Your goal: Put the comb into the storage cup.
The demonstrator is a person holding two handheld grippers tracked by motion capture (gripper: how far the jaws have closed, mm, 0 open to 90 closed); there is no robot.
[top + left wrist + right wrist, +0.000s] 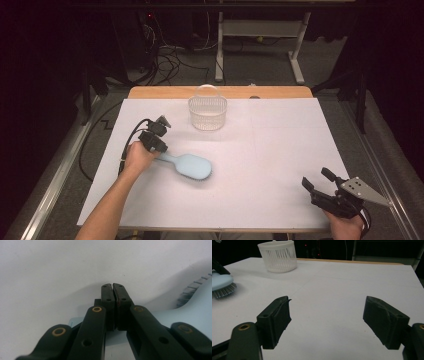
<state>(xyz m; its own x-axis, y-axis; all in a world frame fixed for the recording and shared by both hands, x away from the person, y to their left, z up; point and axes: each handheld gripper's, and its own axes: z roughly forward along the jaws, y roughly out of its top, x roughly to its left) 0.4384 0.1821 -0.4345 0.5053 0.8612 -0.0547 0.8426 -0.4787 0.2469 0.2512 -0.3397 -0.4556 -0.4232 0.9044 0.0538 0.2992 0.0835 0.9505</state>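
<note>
White tabletop [260,165] bears a blue hairbrush [192,166], long axis slanting left-right, head rightward. Left gripper [159,150] jaws pressed together over its handle; right gripper [315,182] jaws spread, empty.

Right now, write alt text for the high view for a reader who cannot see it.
The left gripper is shut on the handle of a pale blue hairbrush lying on a white table. The right gripper rests open at the near right corner; a white basket stands behind.
</note>
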